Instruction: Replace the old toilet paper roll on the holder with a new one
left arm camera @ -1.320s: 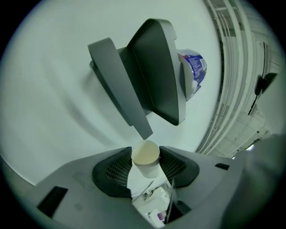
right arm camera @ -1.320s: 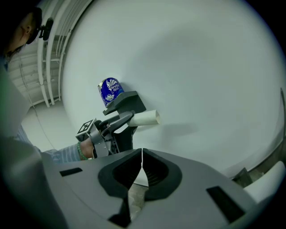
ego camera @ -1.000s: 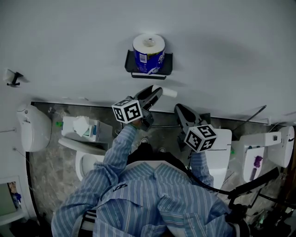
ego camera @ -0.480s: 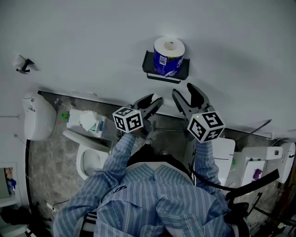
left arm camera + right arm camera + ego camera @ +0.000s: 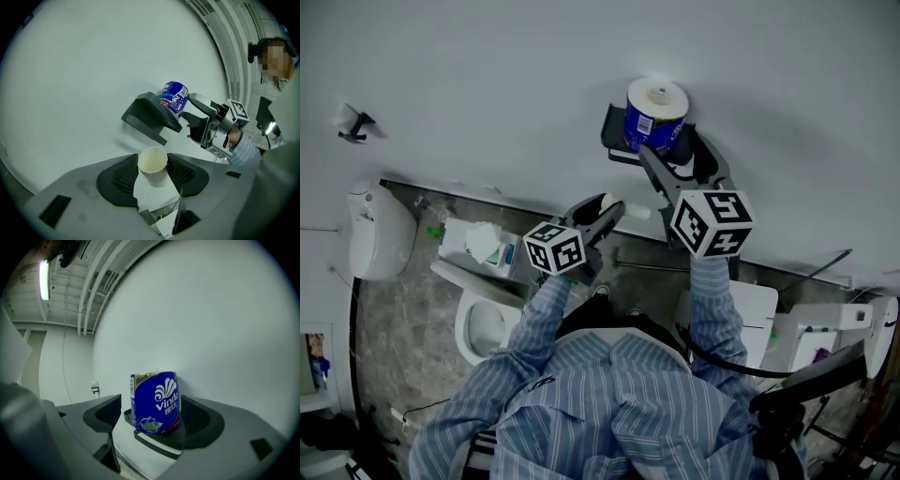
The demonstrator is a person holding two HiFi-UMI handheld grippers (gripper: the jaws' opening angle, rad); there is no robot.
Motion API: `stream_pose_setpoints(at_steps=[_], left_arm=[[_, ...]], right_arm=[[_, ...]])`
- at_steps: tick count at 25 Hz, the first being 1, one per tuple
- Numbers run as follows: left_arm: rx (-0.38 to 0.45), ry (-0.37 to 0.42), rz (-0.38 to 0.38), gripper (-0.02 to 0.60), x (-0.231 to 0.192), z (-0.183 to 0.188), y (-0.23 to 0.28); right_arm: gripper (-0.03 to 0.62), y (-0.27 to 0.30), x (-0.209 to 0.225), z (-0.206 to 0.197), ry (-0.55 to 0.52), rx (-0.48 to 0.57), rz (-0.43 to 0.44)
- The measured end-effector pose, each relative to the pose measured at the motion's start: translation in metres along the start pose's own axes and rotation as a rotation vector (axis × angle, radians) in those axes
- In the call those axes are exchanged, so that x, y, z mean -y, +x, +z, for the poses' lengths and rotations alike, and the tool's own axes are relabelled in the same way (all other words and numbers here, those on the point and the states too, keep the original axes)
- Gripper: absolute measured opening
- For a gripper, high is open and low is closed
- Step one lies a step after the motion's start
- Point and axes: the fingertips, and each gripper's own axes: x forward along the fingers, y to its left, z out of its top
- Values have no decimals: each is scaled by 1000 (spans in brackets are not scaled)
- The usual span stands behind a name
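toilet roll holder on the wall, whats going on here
A person with a gripper in each hand is swapping toilet rolls. The left gripper is shut on the empty cardboard tube, held near the black wall holder. The right gripper has just been opening its jaws, which now stand either side of the wrapped blue toilet roll without pressing on it. That roll stands upright on top of the holder.

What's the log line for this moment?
left gripper: shut on empty tube | right gripper: jaws just been opening, wrapped roll between them, ungripped | wrapped roll: upright on holder shelf
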Motion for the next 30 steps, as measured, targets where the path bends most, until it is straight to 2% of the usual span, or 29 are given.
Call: stream_pose_setpoints(at_steps=[4,8,12,20,30], left_arm=[[8,-8,6,193,-4,1,-5],[6,-7,8,193,-4,1,-6],[10,-8,8,192,-6,1,-7],[21,-15,11,192,-9,6,-9],[20,-28,-4,192,-11,5,-10]], right_arm=[[402,17,1,2,-49,-34,-72],[410,30,1,1,-14,-53,-92],[411,37,9,3,-54,-71,-164],[411,44,7,4,-53,-90,-163],[410,42,5,5,-88,-58,-157]])
